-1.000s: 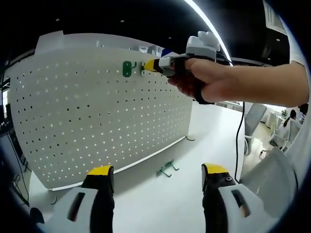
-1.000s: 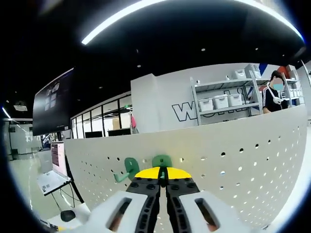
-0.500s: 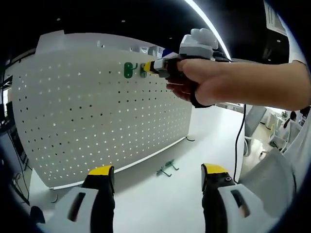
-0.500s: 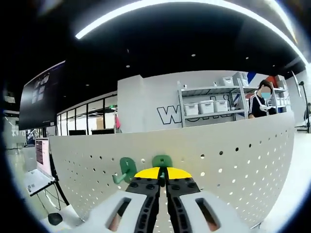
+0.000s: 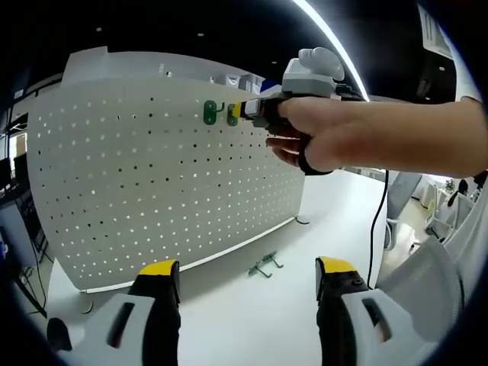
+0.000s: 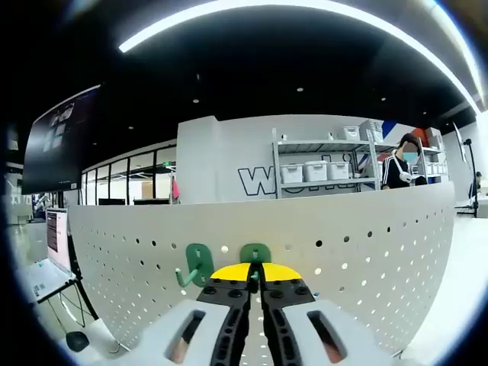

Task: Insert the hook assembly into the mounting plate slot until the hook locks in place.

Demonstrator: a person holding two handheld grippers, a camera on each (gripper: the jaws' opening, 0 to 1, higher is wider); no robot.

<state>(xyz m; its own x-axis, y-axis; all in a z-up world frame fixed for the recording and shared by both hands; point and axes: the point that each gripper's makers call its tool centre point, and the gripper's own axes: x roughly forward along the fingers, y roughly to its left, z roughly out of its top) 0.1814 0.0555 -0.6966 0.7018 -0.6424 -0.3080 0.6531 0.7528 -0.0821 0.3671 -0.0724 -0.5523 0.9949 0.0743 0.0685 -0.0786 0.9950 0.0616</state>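
Right gripper [image 6: 255, 276] is clamping a green hook [image 6: 255, 253], jaws pressed together, directly against the white pegboard [image 6: 366, 244] near its top edge; the hook is lying straight ahead, flat against the holes, with a second hook [image 6: 195, 263] already hanging just beside it. Left gripper [image 5: 242, 276] is hovering with jaws apart, well away from the board, over the white table [image 5: 252, 320]; a spare hook [image 5: 264, 264] is lying there; nothing is blocking the push.

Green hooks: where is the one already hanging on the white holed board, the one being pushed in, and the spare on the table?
hanging hook [image 6: 197, 263], right gripper view, its flat back plate.
held hook [image 6: 255, 252], right gripper view, top above the jaws.
spare hook [image 5: 264, 264], left gripper view, its middle.
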